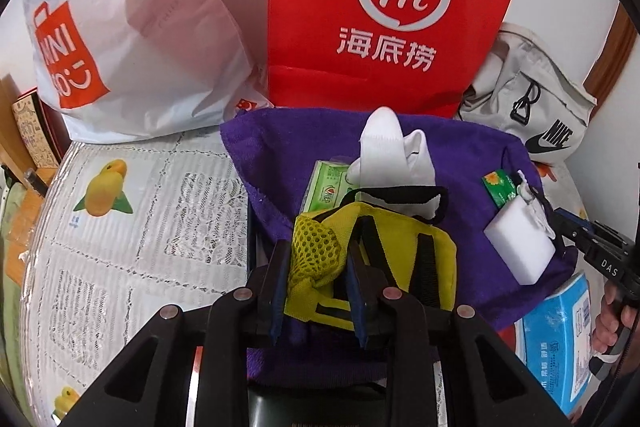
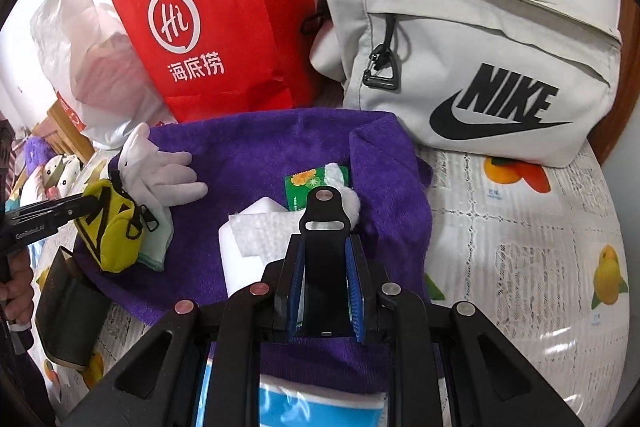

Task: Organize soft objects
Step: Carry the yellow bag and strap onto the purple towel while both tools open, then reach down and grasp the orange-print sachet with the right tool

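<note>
The left tool is shut tight on a yellow pouch with black straps. The right tool is shut tight on a black strap, which runs straight out along its fingers. Both are held over a purple towel on the desk. A white sponge lies just past the right tool, so the right hand is nearer to it. A white glove lies by the pouch, so the left hand is nearer to that. At the back, a red bag says "Hi", a grey bag says "NIKE", and a white bag says "MINISO"
</note>
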